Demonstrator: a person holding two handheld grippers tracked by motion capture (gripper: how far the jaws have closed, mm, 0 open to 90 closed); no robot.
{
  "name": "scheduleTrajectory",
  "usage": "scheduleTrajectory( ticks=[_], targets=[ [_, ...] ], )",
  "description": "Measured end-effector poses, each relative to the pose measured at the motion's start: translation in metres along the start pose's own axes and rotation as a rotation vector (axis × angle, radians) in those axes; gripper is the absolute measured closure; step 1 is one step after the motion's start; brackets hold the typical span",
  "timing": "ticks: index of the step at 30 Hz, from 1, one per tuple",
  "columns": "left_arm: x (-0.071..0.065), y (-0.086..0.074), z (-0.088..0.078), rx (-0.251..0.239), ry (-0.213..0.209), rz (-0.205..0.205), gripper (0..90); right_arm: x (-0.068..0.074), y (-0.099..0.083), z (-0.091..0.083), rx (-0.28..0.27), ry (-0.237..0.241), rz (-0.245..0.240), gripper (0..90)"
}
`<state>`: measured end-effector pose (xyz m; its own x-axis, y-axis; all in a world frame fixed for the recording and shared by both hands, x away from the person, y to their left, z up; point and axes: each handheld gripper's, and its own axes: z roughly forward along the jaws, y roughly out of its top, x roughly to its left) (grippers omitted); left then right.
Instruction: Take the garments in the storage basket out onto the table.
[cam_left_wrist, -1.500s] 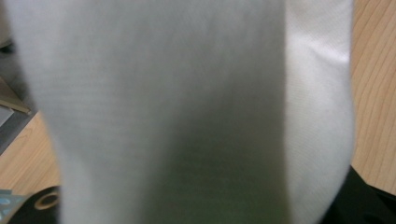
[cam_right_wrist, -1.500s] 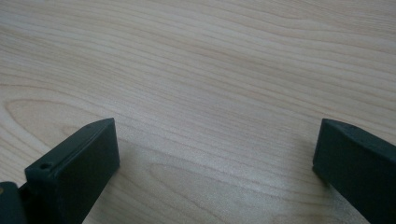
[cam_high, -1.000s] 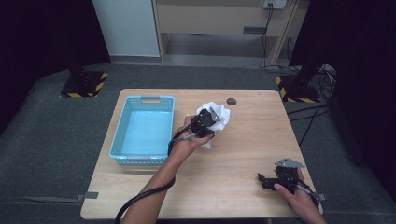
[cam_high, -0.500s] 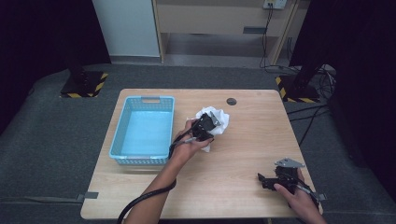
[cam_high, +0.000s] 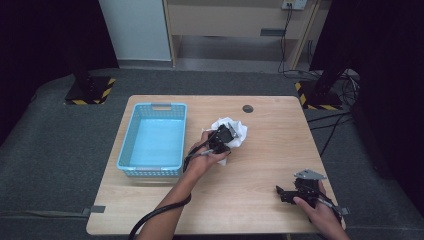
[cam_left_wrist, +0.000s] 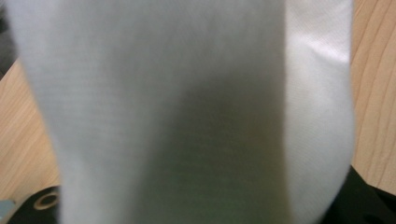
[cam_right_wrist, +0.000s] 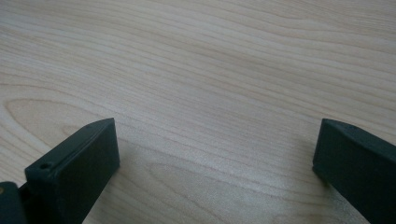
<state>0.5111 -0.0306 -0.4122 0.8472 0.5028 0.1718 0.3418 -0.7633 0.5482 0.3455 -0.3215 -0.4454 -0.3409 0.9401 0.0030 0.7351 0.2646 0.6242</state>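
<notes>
White cloth (cam_high: 231, 131) sits crumpled mid-table, just right of the light-blue basket (cam_high: 153, 141), with no clear long axis to call. The left gripper (cam_high: 223, 137) is down on it, jaws clamped on the fabric. From the left gripper view the cloth (cam_left_wrist: 187, 112) hangs close and blurred, wood grain at both edges. A small dark disc (cam_high: 247, 108) lies beyond. Well apart, near the front right corner, the right gripper (cam_high: 285, 192) rests with jaws spread wide over the bare wooden table (cam_right_wrist: 196, 70).

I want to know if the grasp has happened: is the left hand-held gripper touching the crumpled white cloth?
Touching. In the left gripper view the crumpled white cloth lies right against the camera; in the high view the left hand-held gripper is buried in it.
</notes>
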Motion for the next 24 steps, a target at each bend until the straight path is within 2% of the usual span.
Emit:
scheduleTrajectory(
  ticks=[12, 24],
  targets=[
    [-0.003, -0.002, 0.008, 0.011, -0.010, -0.013, 52.7, 0.000, 0.000, 0.000, 0.000, 0.000, 0.000, 0.3],
    [-0.005, -0.001, 0.013, 0.035, -0.012, -0.010, 52.0, 0.000, 0.000, 0.000, 0.000, 0.000, 0.000, 0.3]
  ],
)
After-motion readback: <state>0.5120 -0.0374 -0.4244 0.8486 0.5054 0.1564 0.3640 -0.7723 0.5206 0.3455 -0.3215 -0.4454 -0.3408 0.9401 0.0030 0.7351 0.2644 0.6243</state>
